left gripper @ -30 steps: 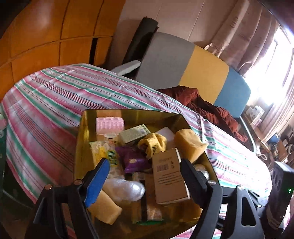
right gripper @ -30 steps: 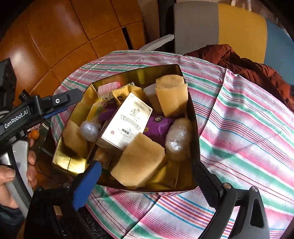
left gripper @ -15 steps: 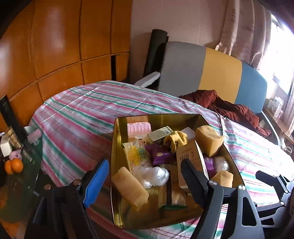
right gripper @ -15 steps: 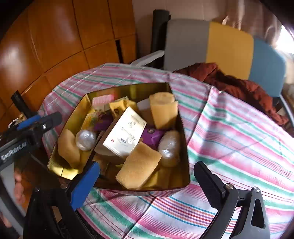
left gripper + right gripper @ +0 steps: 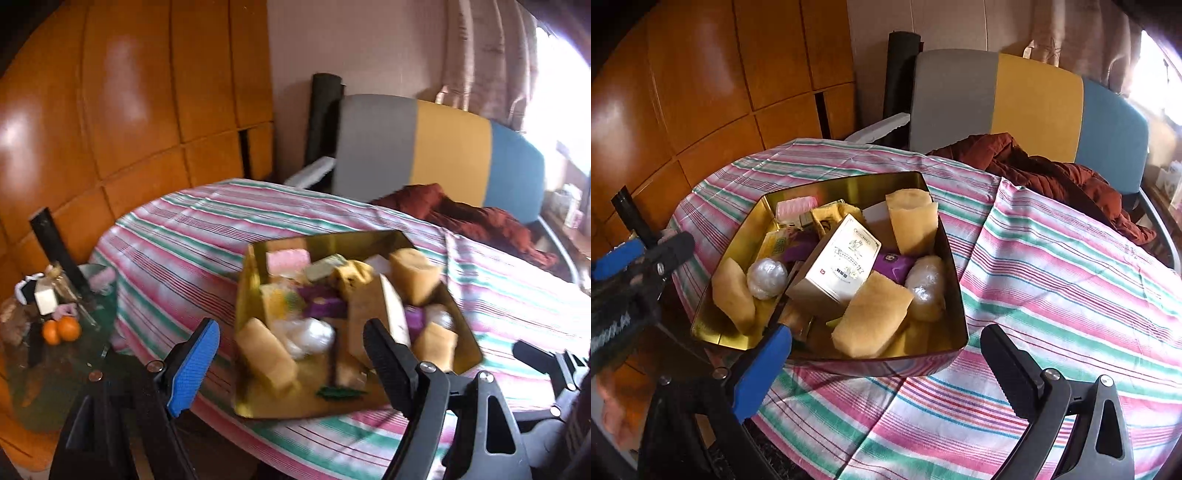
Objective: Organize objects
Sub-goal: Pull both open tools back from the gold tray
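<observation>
A gold tin box (image 5: 846,184) sits on the striped tablecloth (image 5: 1052,266) near the table's left edge; it also shows in the left wrist view (image 5: 332,240). It holds a white carton (image 5: 838,266), yellow sponges (image 5: 871,317), plastic-wrapped balls (image 5: 767,272), purple packets (image 5: 892,263) and a pink roll (image 5: 796,206). My left gripper (image 5: 295,362) is open and empty, held back from the box's near side. My right gripper (image 5: 886,365) is open and empty, just in front of the box. The left gripper shows in the right wrist view (image 5: 639,258).
A grey, yellow and blue chair back (image 5: 1027,103) stands behind the table with a rust-red garment (image 5: 1041,173) draped on it. A low glass side table (image 5: 55,354) at the left holds two oranges (image 5: 61,329) and small clutter. Wooden wall panels (image 5: 110,110) are at the left.
Both grippers have pulled back and up from the box, which now looks smaller and farther. The left view has swung to show the side table. Both stay open and empty.
</observation>
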A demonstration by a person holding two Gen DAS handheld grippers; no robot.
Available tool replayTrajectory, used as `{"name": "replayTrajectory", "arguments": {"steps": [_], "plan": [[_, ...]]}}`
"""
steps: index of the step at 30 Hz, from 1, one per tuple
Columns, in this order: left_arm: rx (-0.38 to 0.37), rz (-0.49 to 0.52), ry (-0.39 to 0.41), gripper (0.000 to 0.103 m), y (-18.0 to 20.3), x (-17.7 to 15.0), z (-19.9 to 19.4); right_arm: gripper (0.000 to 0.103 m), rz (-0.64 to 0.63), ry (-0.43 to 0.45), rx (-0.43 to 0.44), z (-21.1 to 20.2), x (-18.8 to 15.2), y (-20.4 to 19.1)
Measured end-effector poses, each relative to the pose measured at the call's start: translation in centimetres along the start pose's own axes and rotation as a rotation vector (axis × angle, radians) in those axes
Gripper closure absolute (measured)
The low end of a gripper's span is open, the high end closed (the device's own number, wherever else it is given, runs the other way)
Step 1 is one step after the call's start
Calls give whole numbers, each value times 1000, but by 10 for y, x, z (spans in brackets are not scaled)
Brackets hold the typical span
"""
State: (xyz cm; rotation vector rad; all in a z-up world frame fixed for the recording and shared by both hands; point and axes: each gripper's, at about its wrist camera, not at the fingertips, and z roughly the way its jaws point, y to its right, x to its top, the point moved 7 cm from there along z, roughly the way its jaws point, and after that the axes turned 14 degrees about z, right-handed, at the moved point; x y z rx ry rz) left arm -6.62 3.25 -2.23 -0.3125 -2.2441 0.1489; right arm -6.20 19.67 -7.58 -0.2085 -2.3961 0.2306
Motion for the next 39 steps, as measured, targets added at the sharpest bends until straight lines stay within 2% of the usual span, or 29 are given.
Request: {"name": "replayTrajectory", "arguments": {"steps": [4,8,11,21,33,39], "plan": [[-48,-15,-6,22,10,-5,-3,0,29,34,-31,-7,3,8],[-74,-25,-23,29,15,-10,-2,0,61,45,-48,-8,8,15],[-103,-47,-50,31,13,-16,3,0,58,45,-53,-7,8,14],[-75,-62,-61,31,7,-21,9,0,27,22,-53,1,3,4],[11,-34,-18,31,1,-20,6,0,15,9,-57,6,-1,2],[-10,-32,-15,31,2,-19,4,0,19,7,-61,7,0,4]]}}
